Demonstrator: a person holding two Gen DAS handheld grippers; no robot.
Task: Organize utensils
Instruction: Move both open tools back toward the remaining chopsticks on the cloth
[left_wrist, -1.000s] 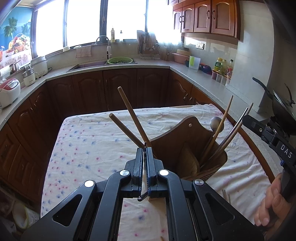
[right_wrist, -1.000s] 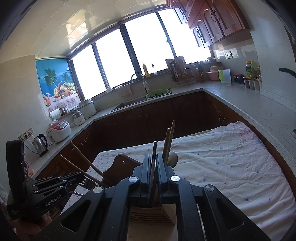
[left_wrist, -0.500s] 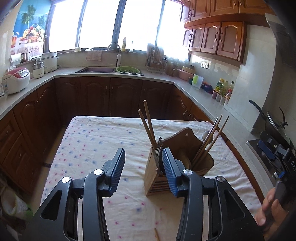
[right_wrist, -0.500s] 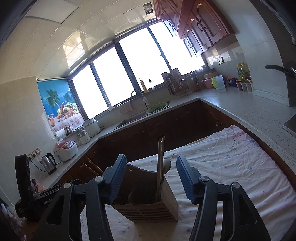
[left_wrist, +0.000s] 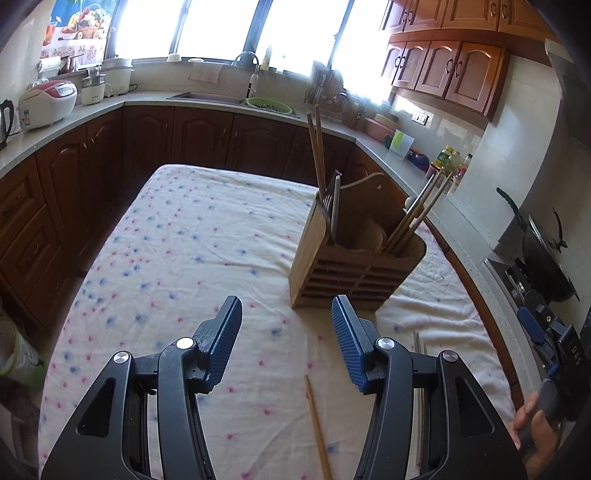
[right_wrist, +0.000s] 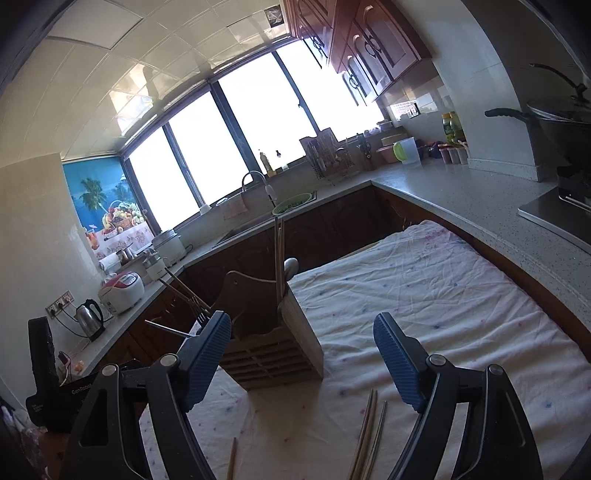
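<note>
The left gripper (left_wrist: 286, 341) is held with its jaws spread wide and nothing between them; the right gripper (right_wrist: 303, 356) is likewise released and empty. The wooden utensil holder (left_wrist: 354, 266) is seen standing upright on the cloth-covered table (left_wrist: 177, 251), just beyond both grippers, with chopsticks (left_wrist: 317, 147) upright inside. Loose chopsticks (right_wrist: 369, 435) are observed lying flat on the cloth below the right gripper.

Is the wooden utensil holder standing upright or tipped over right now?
Upright. The wooden utensil holder sits flat on the tablecloth, its slatted front vertical, with chopsticks and a fork standing inside.
</note>
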